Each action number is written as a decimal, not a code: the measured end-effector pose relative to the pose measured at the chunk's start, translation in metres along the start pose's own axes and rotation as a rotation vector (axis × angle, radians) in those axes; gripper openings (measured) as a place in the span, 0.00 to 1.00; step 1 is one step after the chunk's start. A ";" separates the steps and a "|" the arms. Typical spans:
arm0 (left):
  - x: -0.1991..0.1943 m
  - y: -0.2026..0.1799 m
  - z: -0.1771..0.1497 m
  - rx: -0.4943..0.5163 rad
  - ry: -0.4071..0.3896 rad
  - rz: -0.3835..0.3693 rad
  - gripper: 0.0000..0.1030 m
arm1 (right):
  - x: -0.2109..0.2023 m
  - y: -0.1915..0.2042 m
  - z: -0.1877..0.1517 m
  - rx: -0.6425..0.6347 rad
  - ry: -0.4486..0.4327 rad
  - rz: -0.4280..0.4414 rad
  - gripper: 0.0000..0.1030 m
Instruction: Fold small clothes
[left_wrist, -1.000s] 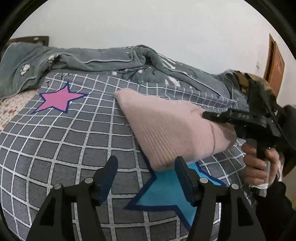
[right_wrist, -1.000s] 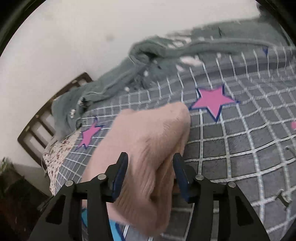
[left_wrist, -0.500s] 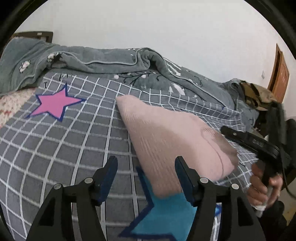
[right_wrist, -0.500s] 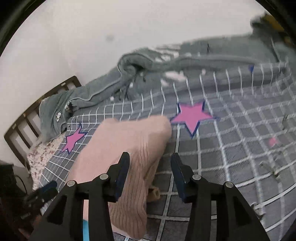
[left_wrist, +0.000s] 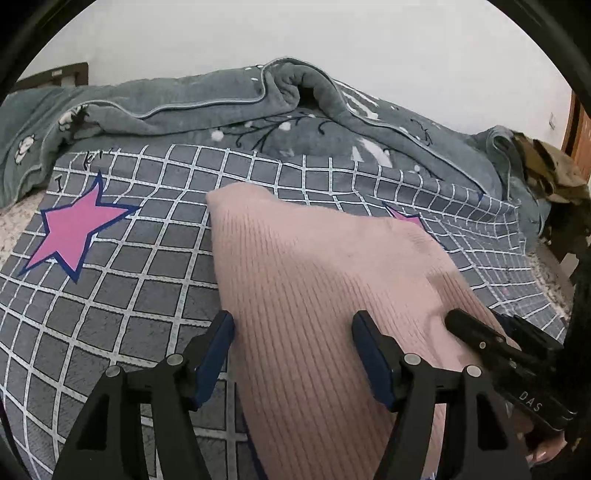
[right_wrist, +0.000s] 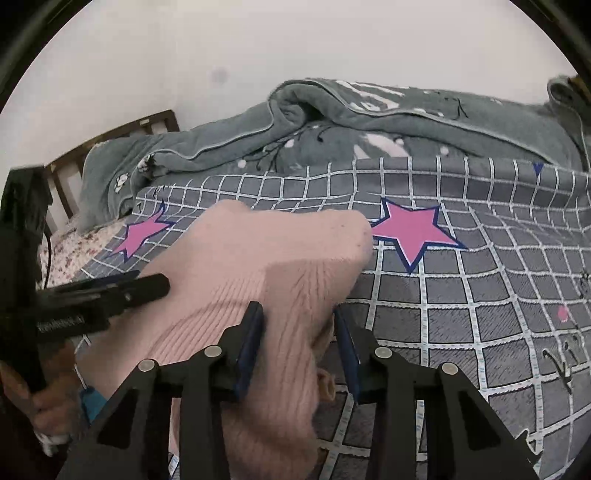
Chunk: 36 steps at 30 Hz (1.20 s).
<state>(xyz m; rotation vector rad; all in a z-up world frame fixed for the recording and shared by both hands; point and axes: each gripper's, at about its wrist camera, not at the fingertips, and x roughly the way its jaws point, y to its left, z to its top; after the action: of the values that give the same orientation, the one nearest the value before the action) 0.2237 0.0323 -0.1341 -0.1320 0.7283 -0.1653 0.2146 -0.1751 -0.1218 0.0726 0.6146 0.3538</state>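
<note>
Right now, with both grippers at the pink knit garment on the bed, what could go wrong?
1. The right gripper has been closing around a bunched edge of the pink knit garment; it may catch only the top layer.
2. The left gripper, jaws open, straddles the garment unpinned, so a pull could drag it across the checked bedsheet.

A bed carries everything, covered by a grey sheet (left_wrist: 122, 306) with a white grid, pink stars and a few black marks. A pink knit garment (left_wrist: 314, 295) lies on it, running from the middle of the left wrist view down to 5 o'clock; one pink star (left_wrist: 74, 232) sits at 9 o'clock of it, another (right_wrist: 410, 229) just beside its far corner at 2 o'clock. A rumpled grey blanket (left_wrist: 229, 107) lies along the far edge, at 12 o'clock. A floral sheet (right_wrist: 70, 243) shows at the 9 o'clock edge, before a brown headboard (right_wrist: 122, 133).
</note>
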 end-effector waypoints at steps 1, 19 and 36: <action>0.001 -0.001 0.000 0.001 0.000 0.006 0.65 | 0.002 -0.001 -0.002 0.006 0.001 -0.002 0.39; 0.009 0.007 0.003 -0.053 0.031 -0.015 0.69 | 0.006 -0.002 -0.003 0.016 0.001 -0.014 0.44; -0.008 0.010 -0.010 -0.045 -0.003 -0.018 0.70 | 0.001 -0.002 -0.006 0.027 -0.024 -0.048 0.54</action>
<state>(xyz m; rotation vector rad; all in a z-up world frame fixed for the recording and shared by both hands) 0.2122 0.0425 -0.1385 -0.1813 0.7286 -0.1661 0.2128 -0.1764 -0.1275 0.0879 0.5961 0.2982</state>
